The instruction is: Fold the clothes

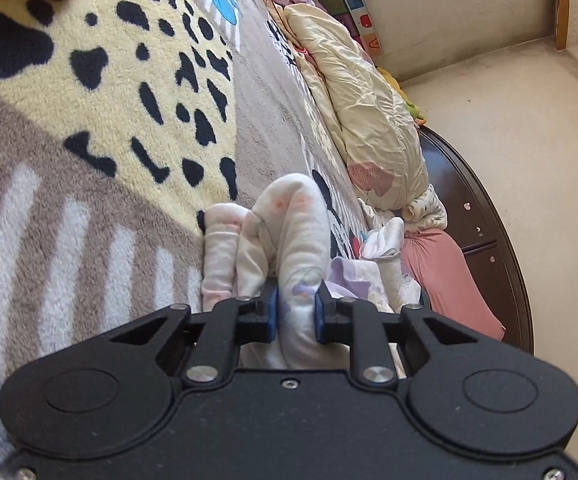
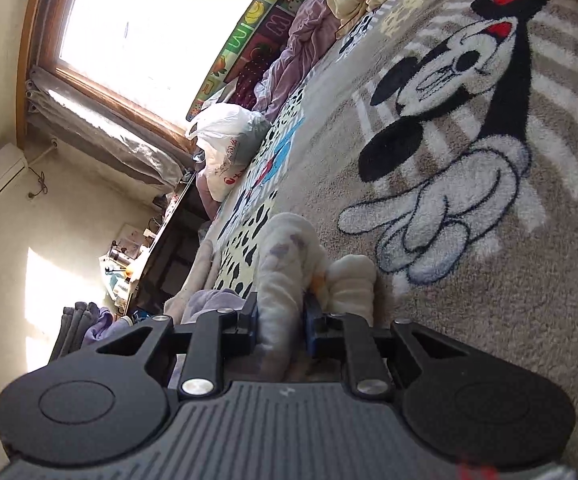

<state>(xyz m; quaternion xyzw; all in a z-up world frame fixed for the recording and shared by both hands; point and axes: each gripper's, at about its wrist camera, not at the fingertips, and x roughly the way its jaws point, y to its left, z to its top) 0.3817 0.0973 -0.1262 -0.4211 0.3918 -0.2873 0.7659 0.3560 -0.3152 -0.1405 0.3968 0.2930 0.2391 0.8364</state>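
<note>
Both tongs are loaded. The left tongs [image 1: 296,312] are pinching a thick roll of the soft white fleece garment with faint pink and lilac print [image 1: 289,240], blue pads [image 1: 272,312] pressed into either side of the bunched cloth. Over on the other side, the right tongs [image 2: 282,326] are clamped on another fold of what looks like the same pale garment [image 2: 285,264], one more bunched lobe of it sitting just beside the grip at about 2 o'clock.

Where is the garment? Gathered up at the tips of both tongs, over the plush grey-and-cream cartoon-mouse blanket [image 2: 469,280] that covers the bed. Whether it rests on the blanket or hangs just clear, I can't tell.

Why two grips at once? My read: pinching two separate points lets the person stretch an edge taut and carry it over as one clean fold, and the blanket gives a broad, soft surface to lay it on.

In the left view, at 1 o'clock, a cream quilted duvet [image 1: 353,92] is heaped at the bed's far side, and at 3 o'clock of the tongs a heap of lilac and white clothes [image 1: 369,276] waits near a pink bundle [image 1: 445,280]. In the right view a white plastic bag [image 2: 229,140] sits up at 11 o'clock under the window.

Fabric is thick and springy; a shallow bite could slip.
</note>
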